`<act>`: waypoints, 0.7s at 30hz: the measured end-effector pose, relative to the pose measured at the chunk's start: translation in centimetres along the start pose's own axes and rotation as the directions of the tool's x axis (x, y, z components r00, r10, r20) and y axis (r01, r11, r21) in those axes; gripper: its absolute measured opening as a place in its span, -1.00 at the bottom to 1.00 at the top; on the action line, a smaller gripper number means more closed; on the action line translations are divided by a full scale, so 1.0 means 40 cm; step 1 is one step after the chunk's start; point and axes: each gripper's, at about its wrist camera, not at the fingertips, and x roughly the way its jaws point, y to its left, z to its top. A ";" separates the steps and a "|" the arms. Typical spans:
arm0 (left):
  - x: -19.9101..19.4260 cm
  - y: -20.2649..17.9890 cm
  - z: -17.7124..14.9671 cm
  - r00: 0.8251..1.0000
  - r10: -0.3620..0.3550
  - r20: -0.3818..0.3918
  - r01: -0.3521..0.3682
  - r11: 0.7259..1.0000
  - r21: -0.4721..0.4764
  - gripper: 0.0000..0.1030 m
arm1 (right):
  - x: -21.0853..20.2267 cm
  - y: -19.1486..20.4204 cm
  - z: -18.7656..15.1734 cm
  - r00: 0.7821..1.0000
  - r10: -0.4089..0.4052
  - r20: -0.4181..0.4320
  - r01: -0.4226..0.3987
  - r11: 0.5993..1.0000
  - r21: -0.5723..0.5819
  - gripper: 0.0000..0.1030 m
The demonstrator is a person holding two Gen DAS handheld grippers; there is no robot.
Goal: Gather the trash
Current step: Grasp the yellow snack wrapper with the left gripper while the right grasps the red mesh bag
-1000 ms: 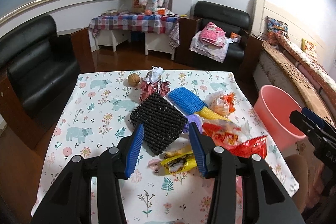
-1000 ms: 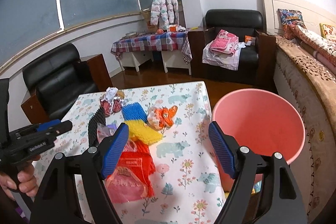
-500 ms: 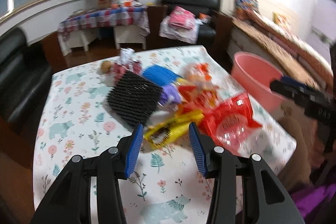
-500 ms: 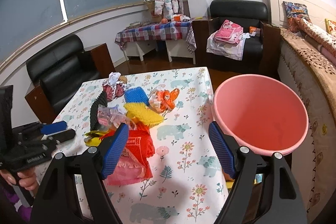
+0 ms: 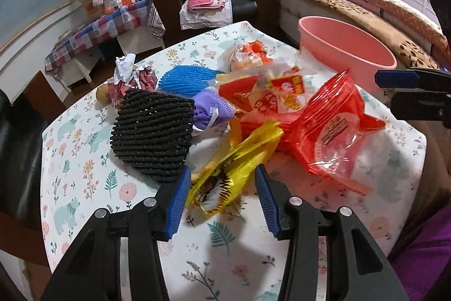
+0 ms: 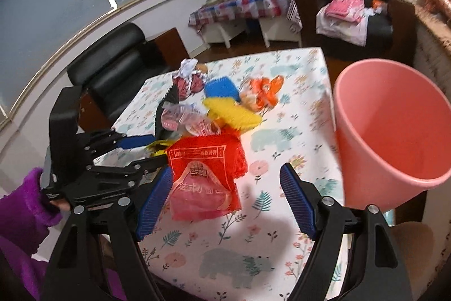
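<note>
Counter (image 5: 84, 160): floral cloth, trash heaped at its middle and right. The cloth is loose fabric; a low pass of my jaws could snag and drag it, shifting the whole heap.

Bin (image 6: 394, 131): pink, standing off the counter's right edge, open and apparently empty. It stands off the counter, so anything released short of its rim lands on the floor.

Black mesh (image 5: 153, 131): left of the heap, touching the purple mask (image 5: 208, 112). It lies just beside my left jaw; closing carelessly could pinch it together with the target.

Red bag (image 6: 203, 177): thin film, near edge of the heap, between the open jaws of my right gripper (image 6: 225, 199), which are well apart and holding nothing. Film this slack may slip out or tear if I catch only a corner.

Yellow wrapper (image 5: 231, 174): glossy, crumpled, its near end lying between the jaws of my left gripper (image 5: 222, 199), also apart and empty. Its far end is tucked against the red bag, so lifting may drag neighbouring pieces off the counter.

Both grippers work the same heap close together; collision between them is, in my judgement, the chief hazard.
</note>
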 end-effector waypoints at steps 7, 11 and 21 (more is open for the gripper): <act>0.007 0.017 -0.010 1.000 -0.021 0.017 0.021 1.000 0.001 -0.40 | 0.062 -0.017 0.003 0.994 0.065 -0.085 -0.060 0.997 0.056 0.17; 0.007 0.023 -0.015 0.999 -0.030 0.017 0.030 1.000 -0.004 -0.56 | 0.101 0.003 -0.002 0.985 0.096 -0.143 -0.090 0.995 0.044 -0.24; -0.057 0.029 -0.018 0.997 -0.045 0.059 0.047 0.998 -0.045 -0.80 | 0.070 0.012 0.003 0.982 0.138 -0.125 -0.137 0.990 0.021 -0.73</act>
